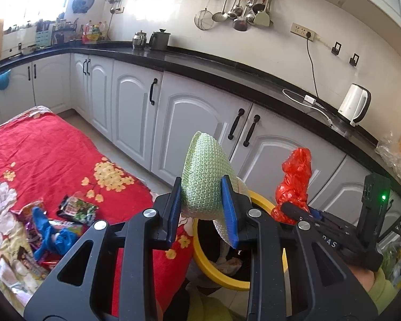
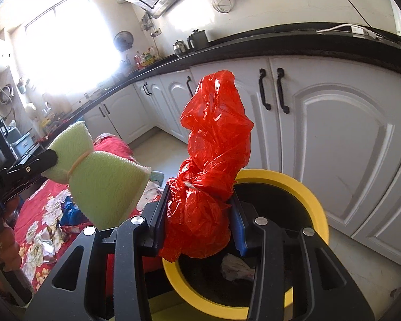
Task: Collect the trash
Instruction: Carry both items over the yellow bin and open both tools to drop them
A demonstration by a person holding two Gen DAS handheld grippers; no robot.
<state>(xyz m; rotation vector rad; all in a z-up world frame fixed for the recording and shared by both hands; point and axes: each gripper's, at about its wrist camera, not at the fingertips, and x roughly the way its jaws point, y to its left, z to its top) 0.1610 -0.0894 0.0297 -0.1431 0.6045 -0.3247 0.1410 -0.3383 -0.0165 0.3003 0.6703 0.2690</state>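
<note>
Two grippers up over the bin, both loaded. Left gripper [image 1: 203,208] pinching a green foam net [image 1: 203,176], bunched w/ a rubber band at its waist in the right wrist view [image 2: 104,184]. Right gripper [image 2: 200,222] clamped on a crumpled red plastic bag [image 2: 211,165], knotted mid-way, top sticking up; seen from left cam too [image 1: 294,184]. Yellow-rimmed bin [image 2: 302,187] directly below/behind both, dark inside w/ some crumpled paper at bottom. Bin sits on floor beside red floral cloth [image 1: 53,149]. More wrappers [image 1: 77,210] + blue scrap [image 1: 53,235] lying on cloth, left of bin. White cabinets [image 1: 200,123] behind, white kettle [image 1: 354,104] on black desk.
</note>
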